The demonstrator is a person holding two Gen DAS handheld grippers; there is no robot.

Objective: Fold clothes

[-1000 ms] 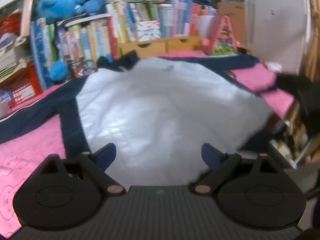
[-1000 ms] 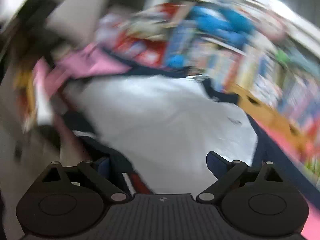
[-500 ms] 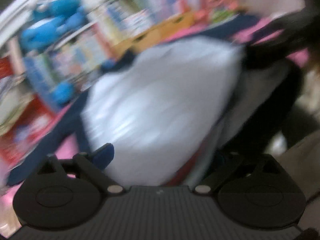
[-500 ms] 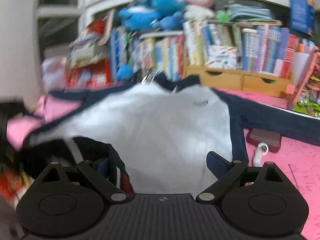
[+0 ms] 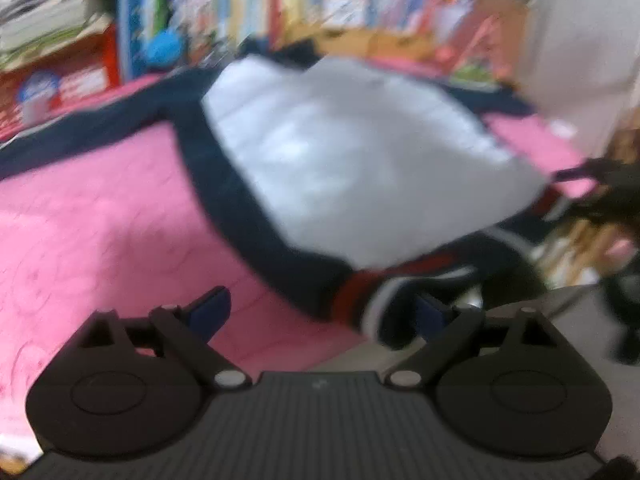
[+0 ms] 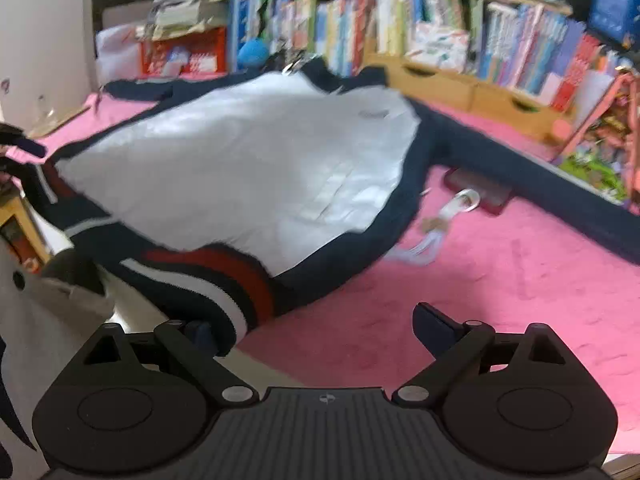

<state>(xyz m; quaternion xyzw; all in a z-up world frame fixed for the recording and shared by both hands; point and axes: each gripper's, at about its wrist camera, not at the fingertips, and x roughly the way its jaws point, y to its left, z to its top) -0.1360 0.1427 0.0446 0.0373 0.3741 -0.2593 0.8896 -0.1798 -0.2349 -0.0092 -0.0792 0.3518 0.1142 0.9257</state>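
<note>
no legible text in either view. the book spines (image 6: 472, 32) on the shelf carry print too small and blurred to read. the red box (image 6: 182, 54) shows white markings, unreadable. the small chest mark (image 6: 373, 113) on the jacket (image 6: 260, 168) cannot be made out. left wrist view is motion-blurred throughout.

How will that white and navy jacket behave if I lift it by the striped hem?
Probably floppy: the jacket lies flat, its striped hem curling limply at the edge of the pink cover. The long sleeve would likely trail. The shiny white panel may slip.
</note>
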